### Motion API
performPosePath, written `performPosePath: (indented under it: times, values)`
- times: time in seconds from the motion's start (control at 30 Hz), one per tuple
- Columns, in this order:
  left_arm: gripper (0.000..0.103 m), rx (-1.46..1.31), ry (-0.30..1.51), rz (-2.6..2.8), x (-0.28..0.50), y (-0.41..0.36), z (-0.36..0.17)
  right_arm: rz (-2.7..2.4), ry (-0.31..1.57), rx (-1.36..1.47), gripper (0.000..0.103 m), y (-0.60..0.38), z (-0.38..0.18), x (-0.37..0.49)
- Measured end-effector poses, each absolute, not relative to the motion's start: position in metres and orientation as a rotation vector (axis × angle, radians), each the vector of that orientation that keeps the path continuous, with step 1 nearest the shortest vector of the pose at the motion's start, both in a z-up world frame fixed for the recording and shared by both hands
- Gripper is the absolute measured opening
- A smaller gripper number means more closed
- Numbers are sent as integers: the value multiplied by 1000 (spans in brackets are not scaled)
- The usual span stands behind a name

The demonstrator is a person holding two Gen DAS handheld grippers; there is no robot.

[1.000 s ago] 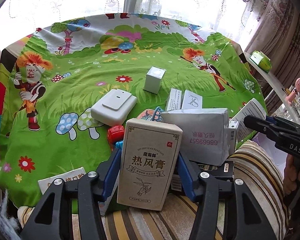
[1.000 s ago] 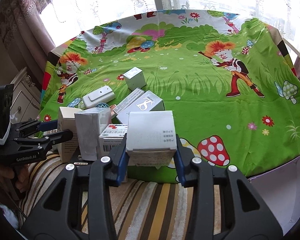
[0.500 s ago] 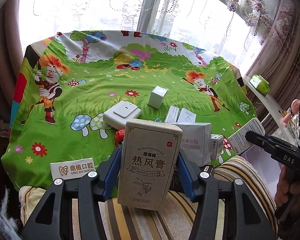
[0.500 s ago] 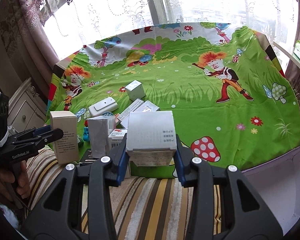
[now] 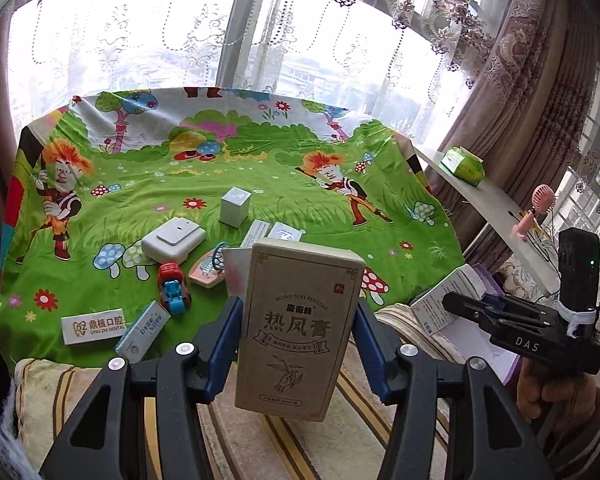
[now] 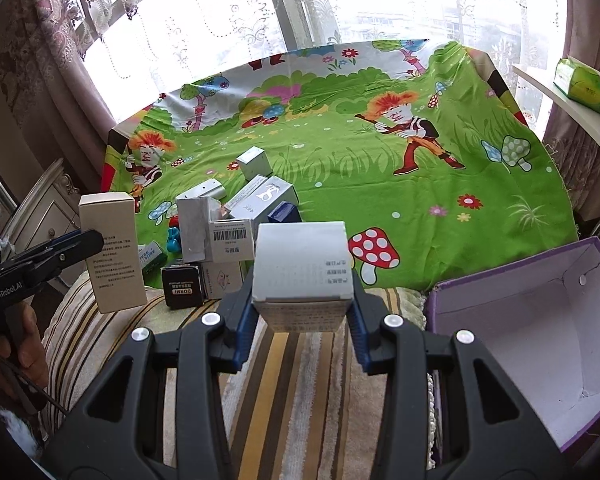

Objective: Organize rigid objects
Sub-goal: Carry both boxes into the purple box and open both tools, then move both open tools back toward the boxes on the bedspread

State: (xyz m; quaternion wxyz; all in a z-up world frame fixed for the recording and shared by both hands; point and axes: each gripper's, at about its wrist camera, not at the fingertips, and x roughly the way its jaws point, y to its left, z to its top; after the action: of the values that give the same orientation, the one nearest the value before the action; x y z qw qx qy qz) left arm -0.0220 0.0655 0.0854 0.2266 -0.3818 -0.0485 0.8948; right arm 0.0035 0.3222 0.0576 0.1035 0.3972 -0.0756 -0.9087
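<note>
Clamping across their flat side faces, the left gripper [image 5: 298, 322] holds a tall tan cardboard carton [image 5: 298, 326] and the right gripper [image 6: 302, 304] a squat white cardboard box [image 6: 302, 270], both seemingly light, stiff, crushable.

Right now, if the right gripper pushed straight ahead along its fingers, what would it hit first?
Likely the green cloth near the red mushroom print, just beyond the white box the right gripper holds. The box pile sits off to the left; depth is uncertain.

Cartoon-print cloth [image 5: 284, 184] under scattered boxes [image 5: 235, 207]
</note>
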Motion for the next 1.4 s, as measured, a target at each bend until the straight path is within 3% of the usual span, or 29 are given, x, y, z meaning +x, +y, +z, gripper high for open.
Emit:
performPosePath:
  times: [0.87, 1.0, 1.1, 1.17, 1.4]
  values:
    - [56, -1077, 17, 1985, 26, 265, 90, -2953, -365, 1349, 44, 467, 41, 95]
    - [58, -1094, 45, 1971, 28, 283, 89, -2969, -392, 1361, 44, 479, 39, 100]
    - [71, -1086, 64, 1982, 31, 286, 90, -2970, -397, 1364, 45, 483, 38, 102]
    - [75, -1077, 74, 2000, 32, 283, 92, -2973, -407, 1384, 52, 485, 36, 102]
    - [75, -975, 9, 2130, 35, 248, 100, -2994, -410, 1369, 75, 487, 40, 103]
